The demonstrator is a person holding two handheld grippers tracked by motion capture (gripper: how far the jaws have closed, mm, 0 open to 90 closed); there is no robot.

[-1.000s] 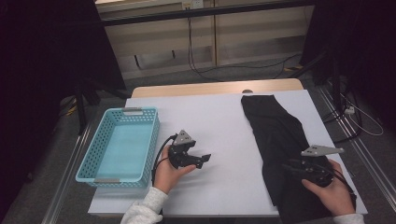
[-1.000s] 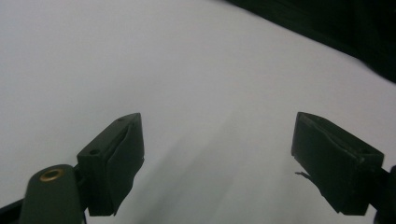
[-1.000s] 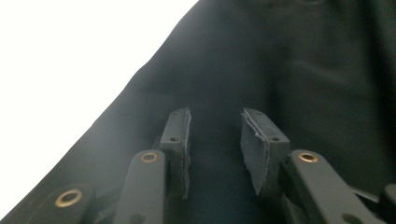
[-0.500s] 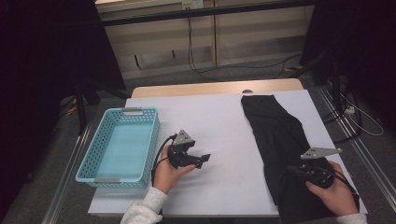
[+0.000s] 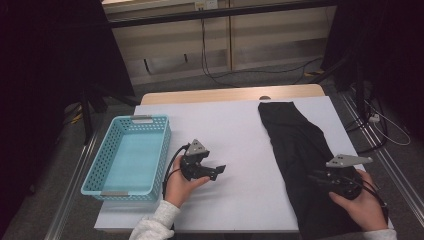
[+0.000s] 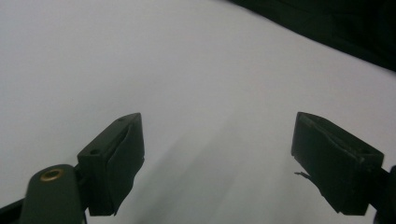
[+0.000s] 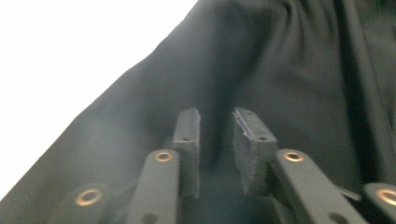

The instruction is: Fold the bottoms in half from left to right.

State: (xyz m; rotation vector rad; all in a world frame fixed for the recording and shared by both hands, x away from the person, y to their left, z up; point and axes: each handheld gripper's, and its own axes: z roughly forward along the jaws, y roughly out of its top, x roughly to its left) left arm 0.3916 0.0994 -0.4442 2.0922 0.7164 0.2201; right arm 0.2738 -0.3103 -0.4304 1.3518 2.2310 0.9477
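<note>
Black fabric garment [image 5: 300,155]: laid lengthwise along the right side of the white table [image 5: 240,130], running from the far edge to the near edge, creased along its length; in the right gripper view it appears as dark folded cloth [image 7: 280,70].

Right gripper [image 5: 320,178]: held in the person's right hand [image 5: 361,200] above the near part of the garment, pointing toward the table's middle. Its jaws have just been opening and stand a narrow gap apart, with a fold of cloth rising between them; the pads [image 7: 187,140] do not press on it.

Left gripper [image 5: 220,171]: held in the left hand [image 5: 181,184] over bare table, near the middle and well apart from the garment. Jaws wide apart, nothing between them; the pads [image 6: 116,158] frame plain white surface.

Light-blue plastic basket [image 5: 107,172]: at the left edge of the table, just beside the left hand.
</note>
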